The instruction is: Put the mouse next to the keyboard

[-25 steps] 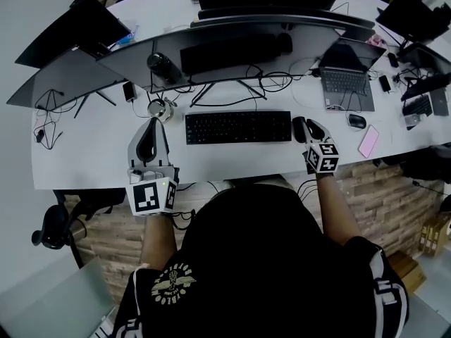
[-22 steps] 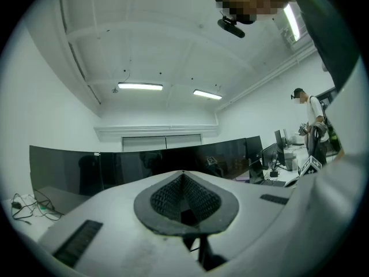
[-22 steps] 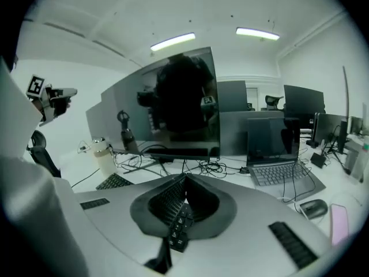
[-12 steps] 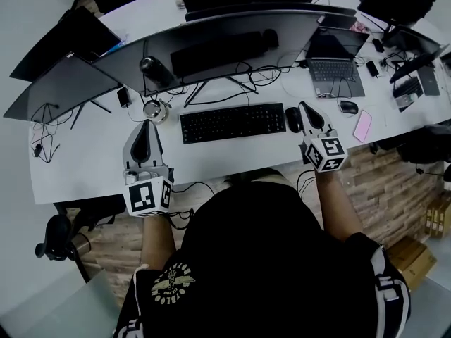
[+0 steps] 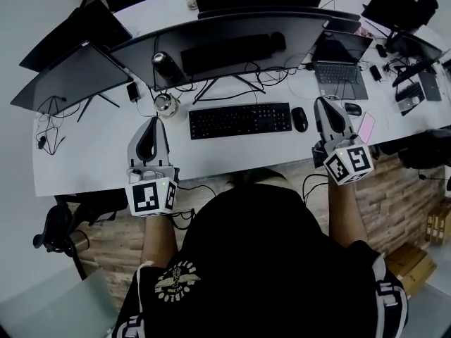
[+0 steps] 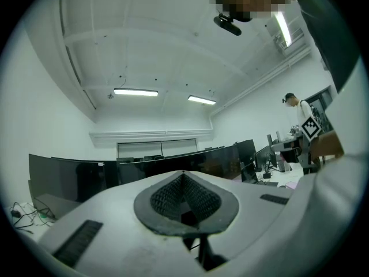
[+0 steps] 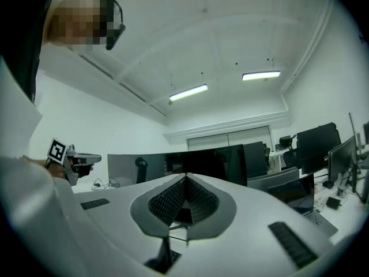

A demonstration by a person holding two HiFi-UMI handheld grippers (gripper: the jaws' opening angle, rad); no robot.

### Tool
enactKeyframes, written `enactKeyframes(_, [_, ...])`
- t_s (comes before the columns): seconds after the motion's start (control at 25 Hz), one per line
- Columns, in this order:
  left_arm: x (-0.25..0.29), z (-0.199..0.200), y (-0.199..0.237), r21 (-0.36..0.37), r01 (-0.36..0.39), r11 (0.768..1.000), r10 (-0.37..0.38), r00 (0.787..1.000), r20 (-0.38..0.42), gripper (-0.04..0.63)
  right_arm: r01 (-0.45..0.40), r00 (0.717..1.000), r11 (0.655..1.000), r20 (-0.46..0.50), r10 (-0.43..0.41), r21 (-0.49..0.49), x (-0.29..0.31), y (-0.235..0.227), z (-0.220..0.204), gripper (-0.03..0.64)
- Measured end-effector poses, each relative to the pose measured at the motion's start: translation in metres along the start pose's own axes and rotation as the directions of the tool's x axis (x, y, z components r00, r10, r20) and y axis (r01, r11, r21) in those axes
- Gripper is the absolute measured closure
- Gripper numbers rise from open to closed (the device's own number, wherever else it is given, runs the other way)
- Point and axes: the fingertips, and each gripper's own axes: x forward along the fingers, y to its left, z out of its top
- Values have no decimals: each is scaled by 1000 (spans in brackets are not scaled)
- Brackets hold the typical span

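Observation:
The black mouse (image 5: 299,119) lies on the white desk (image 5: 91,153), just off the right end of the black keyboard (image 5: 240,120). My right gripper (image 5: 325,105) hangs a little to the right of the mouse, apart from it and tilted upward. Its jaws are shut with nothing between them; in the right gripper view the right gripper (image 7: 185,179) points at the room and ceiling. My left gripper (image 5: 151,124) hovers over the desk left of the keyboard, also shut and empty. The left gripper (image 6: 183,176) likewise faces the monitors and ceiling.
Curved monitors (image 5: 225,37) stand behind the keyboard, with cables under them. A black bottle (image 5: 167,66) and a round metal object (image 5: 165,103) sit at the back left. To the right are a laptop (image 5: 340,71), a second mouse (image 5: 352,109) and a pink phone (image 5: 366,127).
My right gripper has drawn away to the right of the mouse, which stays beside the keyboard. The left gripper has hardly moved. The head camera shifted slightly.

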Motion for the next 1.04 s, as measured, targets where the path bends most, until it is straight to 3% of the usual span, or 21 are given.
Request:
enactKeyframes(0.36, [-23,6,4,1,-6,1000,6,1000,11,594,-4,999,1000,40,5,-15,-15,22,29,617])
enactKeyframes(1.04, [-32,-13,-10,-8,41,999,-41,999,-25,594,-3,1000,999,22,2,42,-33,32,10,617])
